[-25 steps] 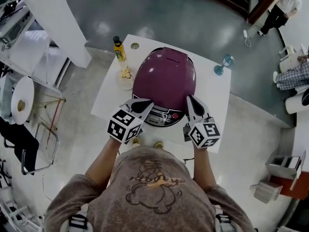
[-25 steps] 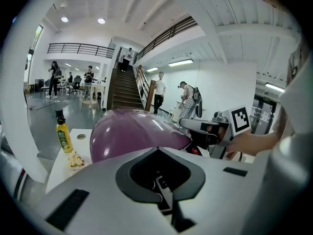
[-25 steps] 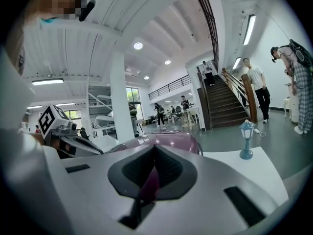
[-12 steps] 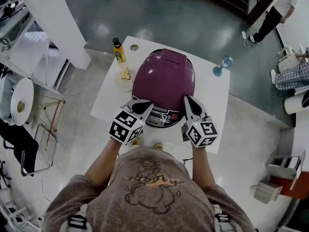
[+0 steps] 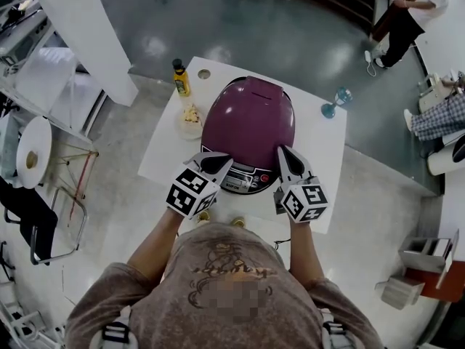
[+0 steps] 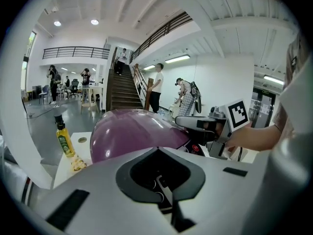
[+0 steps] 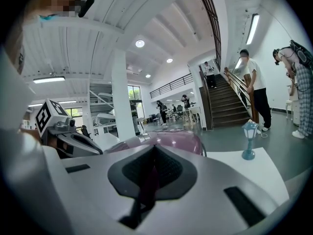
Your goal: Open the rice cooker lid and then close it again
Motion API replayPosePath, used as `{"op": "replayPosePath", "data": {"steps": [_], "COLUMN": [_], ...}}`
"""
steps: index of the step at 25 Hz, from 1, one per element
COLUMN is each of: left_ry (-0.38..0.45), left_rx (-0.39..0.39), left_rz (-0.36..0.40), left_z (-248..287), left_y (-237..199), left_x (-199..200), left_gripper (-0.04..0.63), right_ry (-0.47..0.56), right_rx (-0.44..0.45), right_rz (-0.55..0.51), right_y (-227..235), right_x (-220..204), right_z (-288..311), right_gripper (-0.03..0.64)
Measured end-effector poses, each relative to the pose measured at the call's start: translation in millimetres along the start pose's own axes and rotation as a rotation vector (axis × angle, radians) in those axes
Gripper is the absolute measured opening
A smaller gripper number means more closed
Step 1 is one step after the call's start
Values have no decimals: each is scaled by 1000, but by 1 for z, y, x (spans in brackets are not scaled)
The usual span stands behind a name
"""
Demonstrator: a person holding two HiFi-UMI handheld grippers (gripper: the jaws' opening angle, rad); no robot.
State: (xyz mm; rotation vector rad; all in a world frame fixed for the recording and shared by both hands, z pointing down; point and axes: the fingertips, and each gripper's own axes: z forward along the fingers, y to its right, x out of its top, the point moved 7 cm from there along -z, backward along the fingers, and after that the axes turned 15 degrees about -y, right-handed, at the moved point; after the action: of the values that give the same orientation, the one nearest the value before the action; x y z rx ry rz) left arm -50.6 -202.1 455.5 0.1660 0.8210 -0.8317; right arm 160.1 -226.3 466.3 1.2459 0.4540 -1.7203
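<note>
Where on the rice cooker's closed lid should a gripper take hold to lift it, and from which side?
Likely the front edge of the lid, just above the control panel, coming in from the panel side. The lid is a smooth, broad dome, too wide to pinch, and the recessed strip at its far end suggests the hinge is there.

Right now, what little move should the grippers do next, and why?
Probably nudge the right gripper forward against the front edge of the lid, which is down. It and the left gripper are shut, beside the control panel.
</note>
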Motion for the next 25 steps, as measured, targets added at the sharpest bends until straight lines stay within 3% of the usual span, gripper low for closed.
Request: {"op": "replayPosePath", "data": {"steps": [21,25], "left_ry": [27,24], "left_rx": [86,72], "left_rz": [100,84], "left_z": [-3,-4], "left_y": [4,3], "left_x": [-1,-2], "left_gripper": [18,18], "right_ry": [12,1], "right_rx": [-13,-11], "right_rz": [2,-2], "right_y": [-1,-3], "right_x": [8,6], "right_z": [-2,-1], "right_gripper": [3,2]}}
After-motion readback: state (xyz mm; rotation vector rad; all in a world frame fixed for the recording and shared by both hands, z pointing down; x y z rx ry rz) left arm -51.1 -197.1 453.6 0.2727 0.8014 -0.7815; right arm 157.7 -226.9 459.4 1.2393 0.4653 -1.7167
